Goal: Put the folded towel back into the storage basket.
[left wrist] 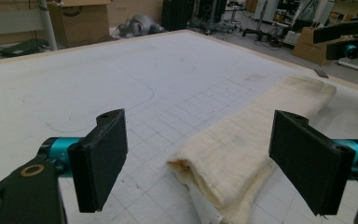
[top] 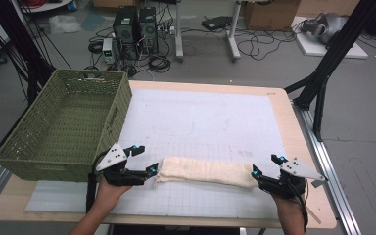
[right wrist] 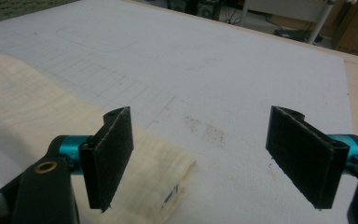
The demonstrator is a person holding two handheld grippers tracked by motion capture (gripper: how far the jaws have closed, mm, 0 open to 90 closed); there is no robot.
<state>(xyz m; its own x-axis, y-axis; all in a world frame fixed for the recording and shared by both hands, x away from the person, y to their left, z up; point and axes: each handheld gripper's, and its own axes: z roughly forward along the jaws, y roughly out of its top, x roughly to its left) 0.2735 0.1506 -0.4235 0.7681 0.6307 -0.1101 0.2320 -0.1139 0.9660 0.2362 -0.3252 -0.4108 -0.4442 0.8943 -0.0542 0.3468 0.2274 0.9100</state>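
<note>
Right of the basket point(top: 63, 127) | towel point(top: 205, 172) folded into a long strip | left gripper point(top: 147, 164), right gripper point(top: 264, 171) both agape at its ends, gripping nothing | next fold or basket move left.

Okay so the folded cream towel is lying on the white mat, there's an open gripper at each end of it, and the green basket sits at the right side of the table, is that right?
Not quite: the green basket sits at the left side of the table, as the high view shows. The rest holds: the folded cream towel lies on the white mat, with the open left gripper and right gripper at its ends.
</note>
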